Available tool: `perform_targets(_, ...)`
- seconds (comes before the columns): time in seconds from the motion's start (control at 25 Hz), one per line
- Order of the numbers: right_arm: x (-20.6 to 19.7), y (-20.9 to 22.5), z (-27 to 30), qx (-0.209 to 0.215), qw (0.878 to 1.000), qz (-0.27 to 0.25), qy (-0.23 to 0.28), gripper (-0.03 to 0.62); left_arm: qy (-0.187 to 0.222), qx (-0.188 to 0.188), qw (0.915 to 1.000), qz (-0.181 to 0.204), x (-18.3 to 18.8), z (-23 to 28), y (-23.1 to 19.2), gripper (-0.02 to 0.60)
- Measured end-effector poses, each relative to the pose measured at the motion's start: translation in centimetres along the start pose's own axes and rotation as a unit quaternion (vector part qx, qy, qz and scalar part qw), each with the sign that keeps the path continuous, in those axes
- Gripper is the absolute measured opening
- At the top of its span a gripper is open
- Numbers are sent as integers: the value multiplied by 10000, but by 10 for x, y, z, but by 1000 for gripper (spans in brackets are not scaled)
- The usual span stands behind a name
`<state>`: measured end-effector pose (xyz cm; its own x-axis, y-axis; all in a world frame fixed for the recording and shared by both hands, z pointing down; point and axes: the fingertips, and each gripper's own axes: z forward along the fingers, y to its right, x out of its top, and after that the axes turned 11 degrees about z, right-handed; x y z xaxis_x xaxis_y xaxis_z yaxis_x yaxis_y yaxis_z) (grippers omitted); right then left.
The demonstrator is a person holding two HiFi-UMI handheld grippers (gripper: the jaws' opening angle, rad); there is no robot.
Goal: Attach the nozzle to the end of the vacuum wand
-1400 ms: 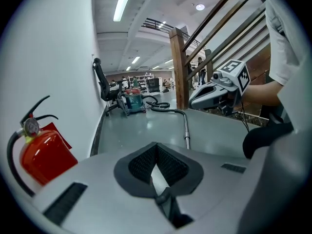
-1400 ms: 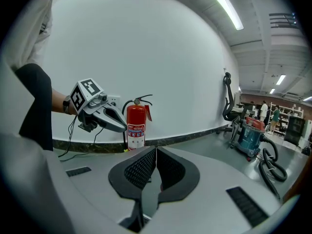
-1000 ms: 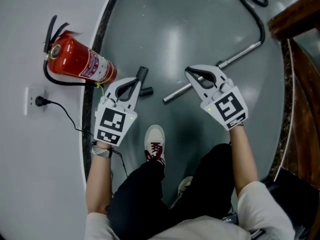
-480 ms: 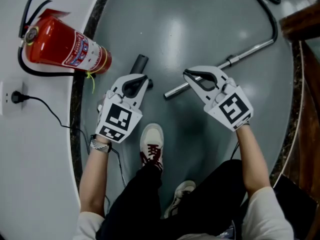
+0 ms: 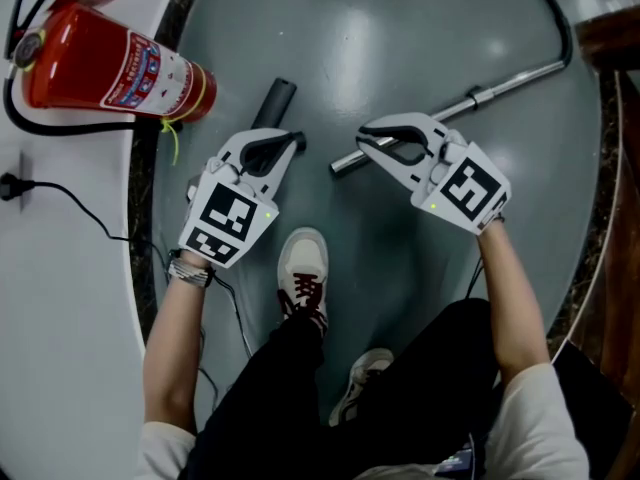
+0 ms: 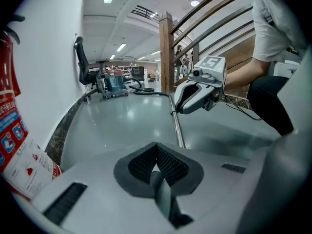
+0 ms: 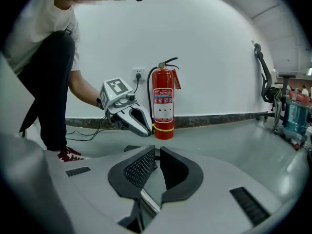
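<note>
Compared with a second before, both tools had sunk closer to the grey floor (image 5: 400, 38), as the person bent lower over it. The left tool (image 5: 287, 140) had its jaws pressed together and held nothing. Its tip now overlapped the near end of the black nozzle (image 5: 276, 101) in the head view, where earlier it had hung short of it; whether it touched could not be told. The nozzle itself lay where it had been, on the floor just beside the red fire extinguisher (image 5: 110, 63). The right tool (image 5: 362, 138) had its jaws all but together, only a thin slit between the pads and nothing in it. It had come down over the near end of the metal wand (image 5: 500, 83), which lay unmoved on the floor, apart from the nozzle.
</note>
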<state>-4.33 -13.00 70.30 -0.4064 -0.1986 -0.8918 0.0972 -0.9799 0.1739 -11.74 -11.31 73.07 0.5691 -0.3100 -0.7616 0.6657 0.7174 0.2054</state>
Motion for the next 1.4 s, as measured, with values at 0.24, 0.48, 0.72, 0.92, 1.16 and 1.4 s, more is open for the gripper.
perform_targets(0.24, -20, -11, 13, 483, 9979, 59, -435, 147, -211, -326, 9992, 123, -18, 7, 5, 49)
perform_targets(0.48, -36, -17, 19, 718, 9946, -67, -740, 187, -510, -562, 9966, 323, -38, 14, 11, 124)
perform_targets(0.72, -74, -8, 26, 771, 9889, -47, -1266, 229, -858, -883, 9916, 401, -63, 21, 18, 183)
perform_targets(0.92, -112, -2, 27, 791, 9755, -504, -1991, 238, -1088, -1047, 9874, 476, -80, 31, 22, 199)
perform_targets(1.16, -125, 0, 35, 909, 9686, -599, -2236, 238, -1285, -1225, 9825, 571, -86, 40, 25, 227)
perform_targets(1.4, -159, 8, 31, 790, 9439, -1263, -2947, 238, -1292, -1204, 9829, 521, -84, 45, 24, 229)
